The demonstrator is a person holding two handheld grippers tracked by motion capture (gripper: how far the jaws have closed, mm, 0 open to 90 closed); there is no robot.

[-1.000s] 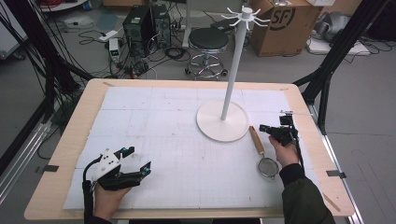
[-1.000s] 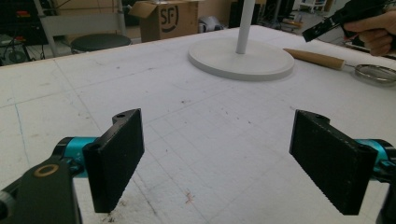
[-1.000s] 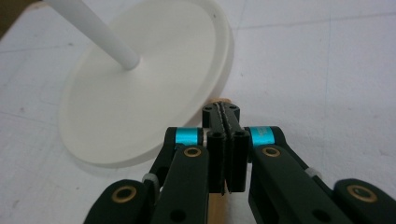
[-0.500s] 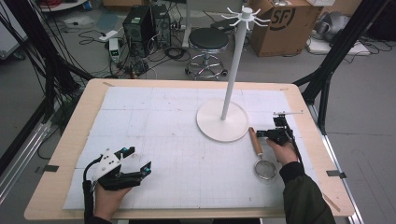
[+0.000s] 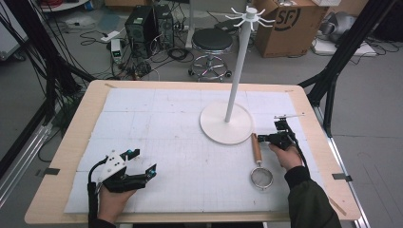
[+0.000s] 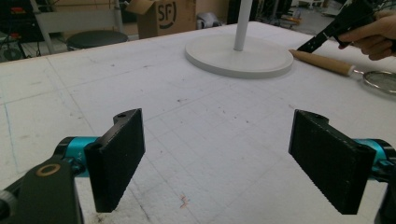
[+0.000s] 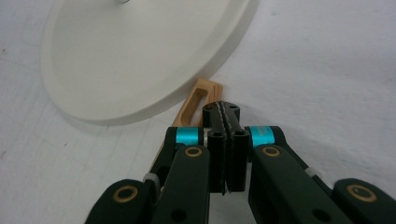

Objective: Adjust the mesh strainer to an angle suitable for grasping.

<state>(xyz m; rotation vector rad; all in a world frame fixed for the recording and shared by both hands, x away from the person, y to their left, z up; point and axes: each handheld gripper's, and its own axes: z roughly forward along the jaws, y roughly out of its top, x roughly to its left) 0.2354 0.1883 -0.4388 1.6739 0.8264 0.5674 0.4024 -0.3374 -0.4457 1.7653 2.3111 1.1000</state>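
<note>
The white-covered table (image 5: 157, 123) carries a tall white hook stand (image 5: 226, 122) at about one o'clock from centre. Touching the stand's base rim at its five o'clock lies a small mesh strainer (image 5: 259, 164), its wooden handle toward the base and its ring toward me. My right gripper (image 5: 277, 137) sits just beside that handle at its three o'clock, jaws pressed together on nothing, tips hovering over the handle's slotted end (image 7: 198, 100). My left gripper (image 5: 135, 167) rests at seven o'clock, jaws spread wide and empty. I judge the step is picking up the strainer: I should part the right jaws, straddle the handle mid-length clear of the base rim, then squeeze squarely.
</note>
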